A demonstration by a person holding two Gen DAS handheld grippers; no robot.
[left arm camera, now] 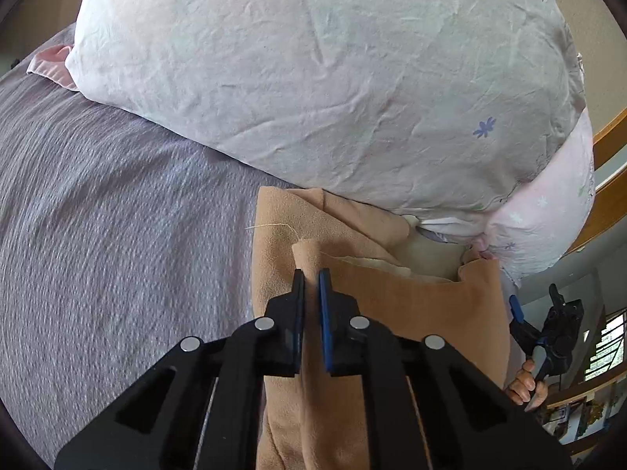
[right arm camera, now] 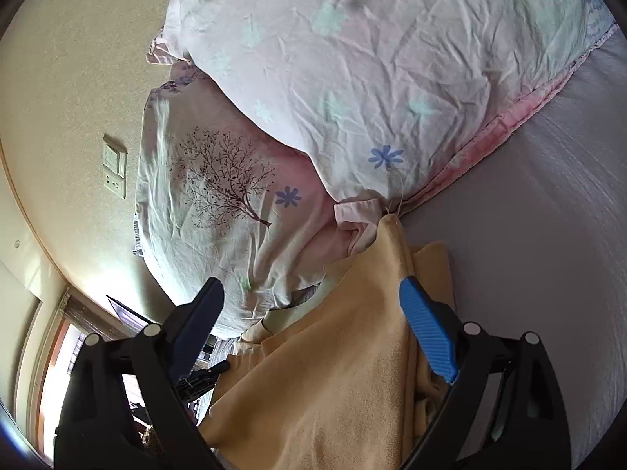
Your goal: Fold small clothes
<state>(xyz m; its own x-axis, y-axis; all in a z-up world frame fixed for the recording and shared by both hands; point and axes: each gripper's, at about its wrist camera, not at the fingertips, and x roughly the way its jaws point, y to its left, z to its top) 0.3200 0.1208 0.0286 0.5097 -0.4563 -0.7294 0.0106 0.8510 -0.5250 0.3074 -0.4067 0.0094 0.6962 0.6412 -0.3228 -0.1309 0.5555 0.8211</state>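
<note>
Left gripper (left arm camera: 311, 278) fingers nearly closed; right gripper (right arm camera: 313, 297) fingers spread.

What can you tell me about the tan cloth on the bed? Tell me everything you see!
The tan cloth is a soft, fuzzy-looking garment, peach-tan outside with a paler cream lining showing at an opening. It lies rumpled and partly folded on the purple bedsheet, its far end tucked against the flowery pillow. A loose thread sticks out near one edge. The left gripper pinches a raised fold of it. The right gripper hangs open above it, not gripping.
</note>
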